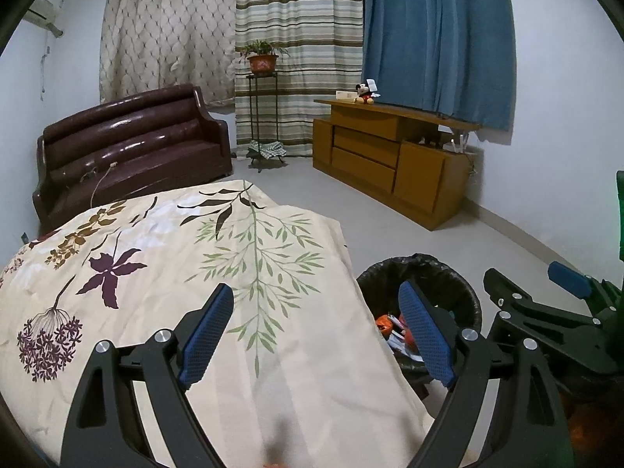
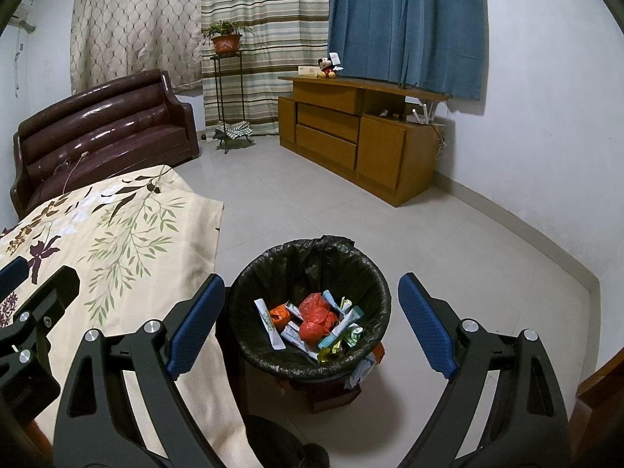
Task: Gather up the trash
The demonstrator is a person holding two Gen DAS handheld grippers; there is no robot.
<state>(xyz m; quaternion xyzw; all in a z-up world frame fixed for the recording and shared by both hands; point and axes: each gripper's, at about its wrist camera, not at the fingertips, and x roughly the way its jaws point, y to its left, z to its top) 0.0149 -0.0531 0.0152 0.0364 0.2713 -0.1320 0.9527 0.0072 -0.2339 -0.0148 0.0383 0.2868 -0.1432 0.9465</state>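
Observation:
A round bin lined with a black bag (image 2: 253, 284) stands on the floor beside the table. Inside lie several wrappers (image 2: 269, 323) and crumpled red plastic (image 2: 318, 318). My right gripper (image 2: 312, 319) hangs above the bin, open, with nothing between its blue pads. My left gripper (image 1: 318, 329) is open over the cream floral tablecloth (image 1: 163, 257), also holding nothing. The bin (image 1: 464, 292) shows to the right in the left wrist view, partly hidden by the cloth's edge and my right finger. The right gripper (image 1: 546, 292) appears at that view's right edge.
A brown leather sofa (image 2: 105, 132) stands behind the table. A wooden cabinet (image 2: 358, 136) with a soft toy (image 2: 327, 67) lines the far wall, by a plant stand (image 2: 228, 78). A low stool (image 2: 331, 392) sits under the bin. Pale floor tiles (image 2: 448, 241) surround it.

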